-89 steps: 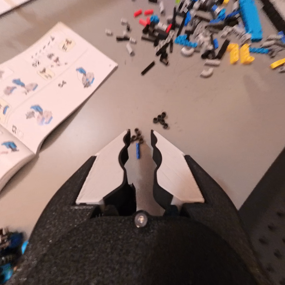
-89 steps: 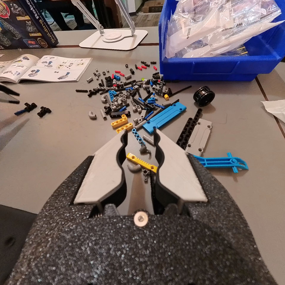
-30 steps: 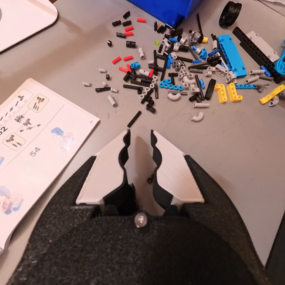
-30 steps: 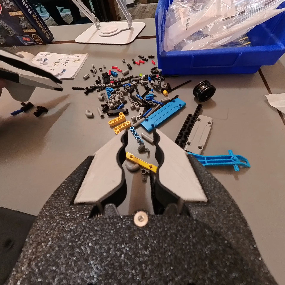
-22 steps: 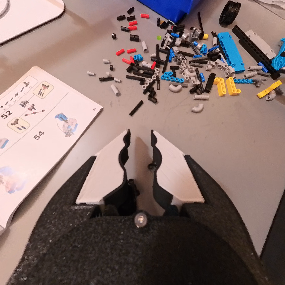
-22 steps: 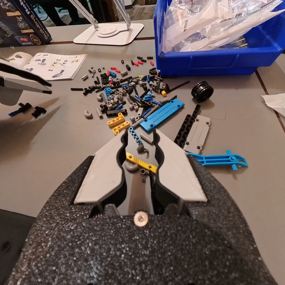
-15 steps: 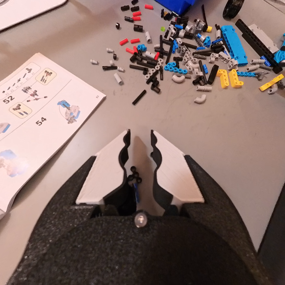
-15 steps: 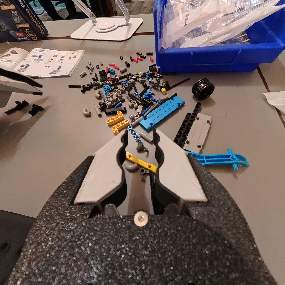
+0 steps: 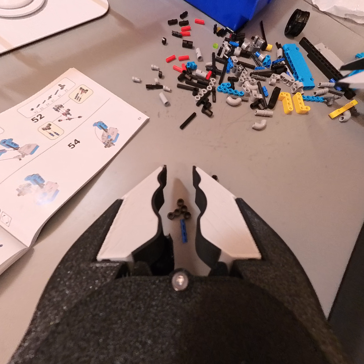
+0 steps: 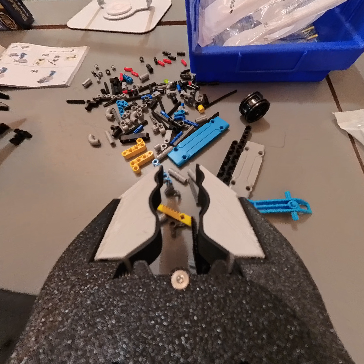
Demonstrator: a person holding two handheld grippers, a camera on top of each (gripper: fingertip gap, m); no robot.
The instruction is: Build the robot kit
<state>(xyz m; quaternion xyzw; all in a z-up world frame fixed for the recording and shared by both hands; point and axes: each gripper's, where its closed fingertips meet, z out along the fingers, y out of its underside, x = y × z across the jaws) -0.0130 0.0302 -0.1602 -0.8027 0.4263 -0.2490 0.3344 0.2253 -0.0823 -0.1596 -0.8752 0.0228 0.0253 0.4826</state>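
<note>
While both lie released over the worktop [image 9: 275, 167], the left tool [image 9: 179, 167] straddles a black connector [image 9: 180, 210], the right tool [image 10: 179, 167] a yellow rack [image 10: 175, 214]

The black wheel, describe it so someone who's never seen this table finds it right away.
Start at the blue bin. On the grey table just before its front wall lies the black wheel, right of the scattered parts. It is the only round, spoked piece there.

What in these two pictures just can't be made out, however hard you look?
- Blue bin, right wrist view: crumpled clear bags hide what lies under them.
- Booklet, left wrist view: its left part is cut off by the picture edge.
- Table under the left gripper: its black body covers it.
- Dark box, right wrist view: only a corner shows.
- Small black pieces, right wrist view: too blurred to tell their shape.
</note>
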